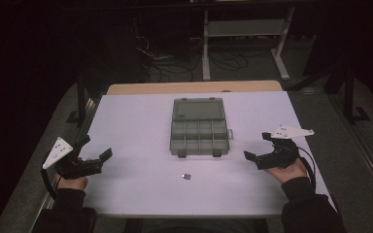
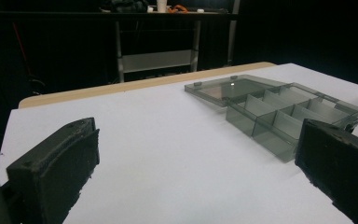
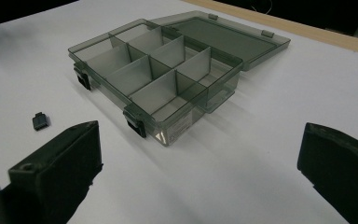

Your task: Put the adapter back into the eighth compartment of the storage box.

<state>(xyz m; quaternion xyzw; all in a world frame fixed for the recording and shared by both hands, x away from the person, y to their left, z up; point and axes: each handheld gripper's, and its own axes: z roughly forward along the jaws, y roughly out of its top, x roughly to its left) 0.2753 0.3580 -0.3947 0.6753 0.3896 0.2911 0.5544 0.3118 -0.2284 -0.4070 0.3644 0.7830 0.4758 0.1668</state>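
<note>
1. Item: small dark part [image 1: 186, 176], a short blocky piece lying loose on the white table [image 1: 136, 126], near the person's edge and about midway between the two hands. It lies just in front of the near wall of the organiser box [image 1: 200, 137], apart from it and touching nothing.
2. Item: organiser box, smoky clear plastic, lid folded flat away to the far side, compartments in two rows and apparently empty, two dark latches on the near wall.
3. Left gripper [image 1: 98, 151]: jaws spread wide, nothing between them, held at the left edge of the table and aimed toward the box.
4. Right gripper [image 1: 256, 148]: jaws spread wide, nothing between them, held at the right of the table, well apart from the part.
5. Step in hand, as judged: fetch the loose part and put it in a compartment. Either gripper is about equally placed; in the right gripper view the part [image 3: 40, 121] sits to the left of the box's near corner.
6. Handling note: come down from above with the jaws straddling the part, pads low to the table, and close gently; so small a piece could skid or flip if nudged sideways.
7. Orientation of the part: it lies flat; its long axis appears to run roughly left to right, along the near edge of the table. Which end leads is too small to tell.
8. Release note: carry it clear over the near wall before opening the jaws, low inside the chosen compartment.
</note>
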